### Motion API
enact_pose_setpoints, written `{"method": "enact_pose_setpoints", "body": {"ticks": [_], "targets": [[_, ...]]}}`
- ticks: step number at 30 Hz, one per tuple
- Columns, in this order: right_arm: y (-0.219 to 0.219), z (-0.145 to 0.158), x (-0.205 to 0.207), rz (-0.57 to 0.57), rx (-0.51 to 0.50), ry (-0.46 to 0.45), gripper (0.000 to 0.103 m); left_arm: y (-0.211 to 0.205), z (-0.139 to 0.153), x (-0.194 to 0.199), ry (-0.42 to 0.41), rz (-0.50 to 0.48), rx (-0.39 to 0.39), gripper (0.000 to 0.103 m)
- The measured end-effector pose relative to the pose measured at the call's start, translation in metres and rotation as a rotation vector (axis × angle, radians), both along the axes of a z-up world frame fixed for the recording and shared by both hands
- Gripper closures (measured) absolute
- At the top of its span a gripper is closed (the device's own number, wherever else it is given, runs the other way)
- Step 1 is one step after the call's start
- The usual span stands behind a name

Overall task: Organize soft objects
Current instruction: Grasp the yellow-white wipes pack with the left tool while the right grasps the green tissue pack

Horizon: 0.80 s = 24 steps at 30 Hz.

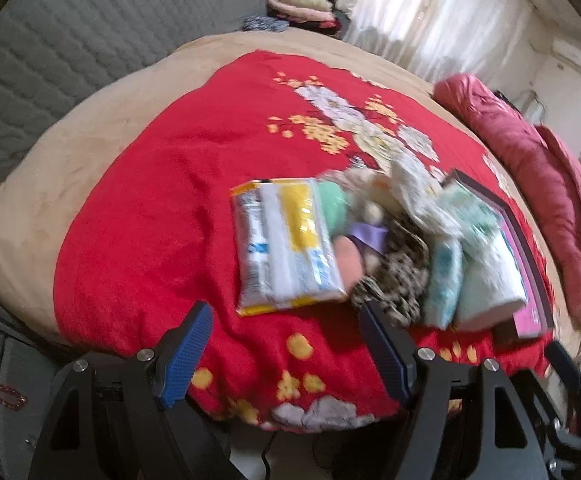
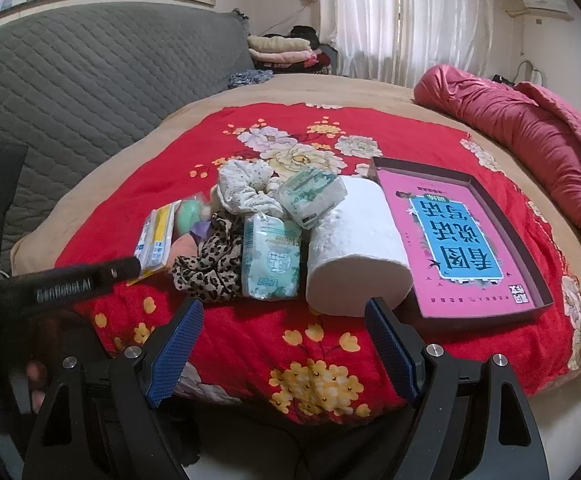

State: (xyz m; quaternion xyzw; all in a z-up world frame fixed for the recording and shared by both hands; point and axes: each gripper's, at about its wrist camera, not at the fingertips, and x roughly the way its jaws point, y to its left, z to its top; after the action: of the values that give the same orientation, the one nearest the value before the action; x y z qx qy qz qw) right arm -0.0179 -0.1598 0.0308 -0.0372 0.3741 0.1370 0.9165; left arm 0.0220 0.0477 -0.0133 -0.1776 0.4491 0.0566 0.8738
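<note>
Both tongs — left gripper [image 1: 286, 354] and right gripper [image 2: 284, 346] — gape wide and empty before a heap of soft items [image 2: 250, 220] beside the pink tray [image 2: 530, 300]. Nothing gathered yet — likely a first grasp comes next.

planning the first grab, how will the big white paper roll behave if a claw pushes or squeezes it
The white paper roll lies on its side, so a sideways push would probably set it rolling, perhaps toward the pink box beside it. It looks soft and embossed, so it should dent under a squeeze rather than slip. Probably light for its bulk. The open right claw looks barely wide enough.
</note>
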Motion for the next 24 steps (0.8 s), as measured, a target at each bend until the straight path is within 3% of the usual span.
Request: {"method": "enact_pose_setpoints", "body": {"ticks": [8, 15, 24], "targets": [[-0.001, -0.004, 0.009, -0.002, 0.004, 0.008, 0.019, 0.020, -0.010, 0.034, -0.018, 0.003, -0.091, 0.028], [-0.001, 0.003, 0.017, 0.005, -0.025, -0.037, 0.019, 0.028, -0.033, 0.063, 0.037, -0.003, -0.165, 0.028], [0.007, 0.012, 0.060, 0.031, -0.107, -0.096, 0.019, 0.033, -0.051, 0.077, 0.062, -0.005, -0.218, 0.028]]}}
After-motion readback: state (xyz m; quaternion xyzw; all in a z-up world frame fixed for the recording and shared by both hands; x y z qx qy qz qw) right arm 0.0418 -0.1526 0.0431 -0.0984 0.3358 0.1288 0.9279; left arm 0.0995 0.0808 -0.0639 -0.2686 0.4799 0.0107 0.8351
